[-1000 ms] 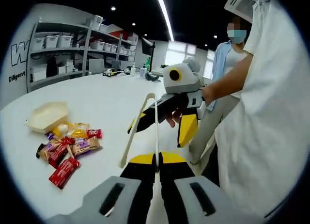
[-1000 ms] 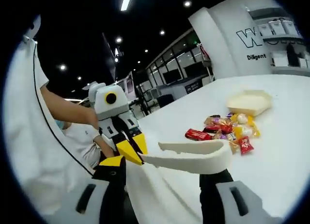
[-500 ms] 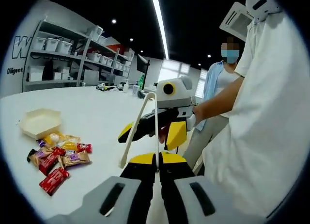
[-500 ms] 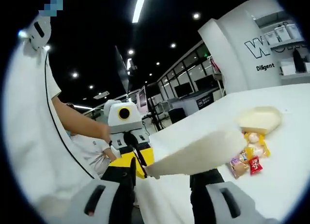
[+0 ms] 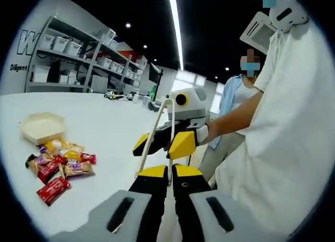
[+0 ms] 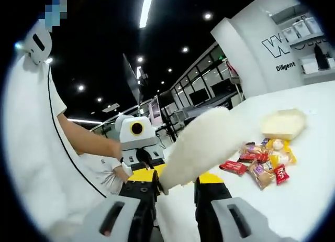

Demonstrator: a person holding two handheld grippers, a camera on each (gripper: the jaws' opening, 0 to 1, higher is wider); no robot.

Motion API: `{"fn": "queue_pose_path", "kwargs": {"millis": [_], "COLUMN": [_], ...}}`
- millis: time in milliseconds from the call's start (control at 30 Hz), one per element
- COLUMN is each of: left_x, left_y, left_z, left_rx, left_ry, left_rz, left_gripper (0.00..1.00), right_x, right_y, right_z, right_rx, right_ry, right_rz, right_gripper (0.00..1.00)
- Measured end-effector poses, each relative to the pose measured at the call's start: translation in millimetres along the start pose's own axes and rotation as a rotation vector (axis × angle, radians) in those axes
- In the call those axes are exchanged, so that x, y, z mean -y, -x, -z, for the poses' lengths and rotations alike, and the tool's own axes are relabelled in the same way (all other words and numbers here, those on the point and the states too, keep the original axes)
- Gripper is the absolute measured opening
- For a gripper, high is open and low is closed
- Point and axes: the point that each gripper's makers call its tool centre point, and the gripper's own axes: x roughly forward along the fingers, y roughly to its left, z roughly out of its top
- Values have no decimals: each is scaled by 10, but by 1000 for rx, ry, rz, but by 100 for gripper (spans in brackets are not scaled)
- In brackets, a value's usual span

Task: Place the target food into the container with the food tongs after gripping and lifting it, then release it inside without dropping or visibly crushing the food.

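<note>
Now: both claws share one pair of cream plastic food tongs (image 5: 159, 128), held up above the white bench (image 5: 99, 142).
Step in hand: I think the tongs are being passed or turned so one claw can use them well.
How to do it well: hold the tongs near the joined end, so the two tips can still open and shut. Keep one claw tight until the other has a sure hold. Then point the tips at the pile of wrapped snacks (image 5: 56, 164).
Left claw (image 5: 168, 175): squeezed tight on the tongs, with one thin arm running up between its jaws.
Right claw (image 6: 176, 180): its jaws are close together around the other arm of the tongs (image 6: 203, 143), so it looks clamped on them.
Snacks: on the bench, just beside the pale yellow six-sided tray (image 5: 42, 128). None is lifted yet.
Tray: looks empty, on the far side of the snacks (image 6: 259, 160).
</note>
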Motion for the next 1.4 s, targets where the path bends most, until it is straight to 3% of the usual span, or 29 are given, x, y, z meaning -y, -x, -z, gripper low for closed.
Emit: {"fn": "queue_pose_path", "kwargs": {"millis": [33,300,567,633,700,833,1000,1300,1400], "left_x": [-54,-112,-64,-70,0,29,58,116,116], "left_y": [2,-8,-55,-56,-64,-60,-32,-44,-56], "left_z": [0,15,82,87,32,-55,-177,-276,-261], "left_rx": [-2,-14,-52,-49,-16,39,101,157,153], "left_ry": [29,50,61,58,112,137,192,245,253], "left_rz": [-30,-44,-20,-16,20,35,63,97,90], "left_gripper": [5,5,3,3,2,1,1,1,2], "right_x": [12,89,106,112,98,52,7,-113,-141], "right_y": [2,16,28,33,51,47,44,-19,-9], "right_z": [1,-8,34,28,-16,-147,-254,-209,-156], "right_rx": [-2,0,-33,-27,-4,66,119,105,44], "right_ry": [4,-120,-235,-227,-240,-172,-216,-219,-342], "right_rz": [3,28,39,44,30,5,-38,-91,-98], "right_gripper": [21,19,18,20,22,24,25,24,18]}}
